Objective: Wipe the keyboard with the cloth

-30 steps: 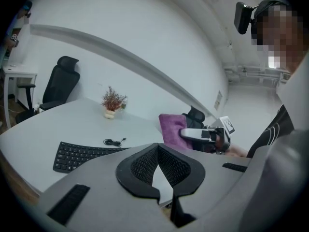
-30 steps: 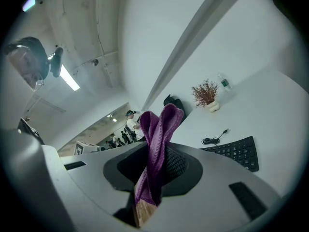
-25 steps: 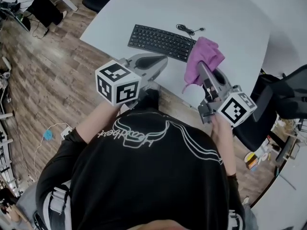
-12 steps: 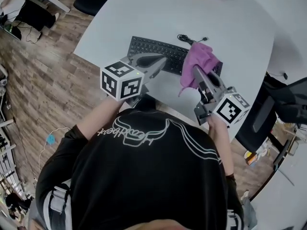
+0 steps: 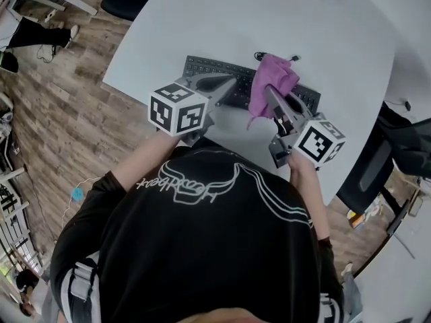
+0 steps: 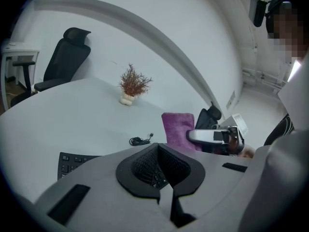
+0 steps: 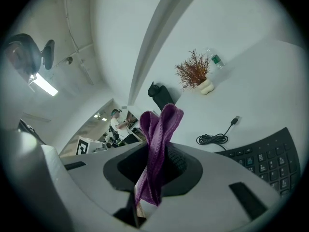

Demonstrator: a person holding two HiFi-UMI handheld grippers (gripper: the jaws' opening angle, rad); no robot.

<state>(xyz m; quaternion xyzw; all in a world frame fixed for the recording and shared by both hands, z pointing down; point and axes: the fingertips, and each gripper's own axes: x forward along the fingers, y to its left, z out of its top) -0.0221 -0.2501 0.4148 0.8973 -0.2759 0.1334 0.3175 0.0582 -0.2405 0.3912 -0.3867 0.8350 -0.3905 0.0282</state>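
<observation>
A black keyboard [image 5: 217, 73] lies on the white table [image 5: 337, 39]; it also shows in the left gripper view [image 6: 72, 163] and the right gripper view [image 7: 265, 163]. My right gripper [image 5: 271, 98] is shut on a purple cloth [image 5: 269, 85], which hangs bunched over the keyboard's middle. The cloth [image 7: 158, 144] stands up between the jaws. My left gripper [image 5: 227, 83] hovers over the keyboard's left half, shut with nothing in it [image 6: 161, 178]. From there the cloth [image 6: 177, 129] appears to the right.
A coiled black cable [image 7: 215, 138] lies behind the keyboard. A small dried plant in a pot [image 7: 195, 71] stands farther back on the table. Black office chairs [image 5: 394, 147] stand to the right and beyond the table. The near table edge runs just under both grippers.
Both grippers moved forward from the table's near edge to above the keyboard. The cloth came along in the right gripper and now hangs over the keys.
</observation>
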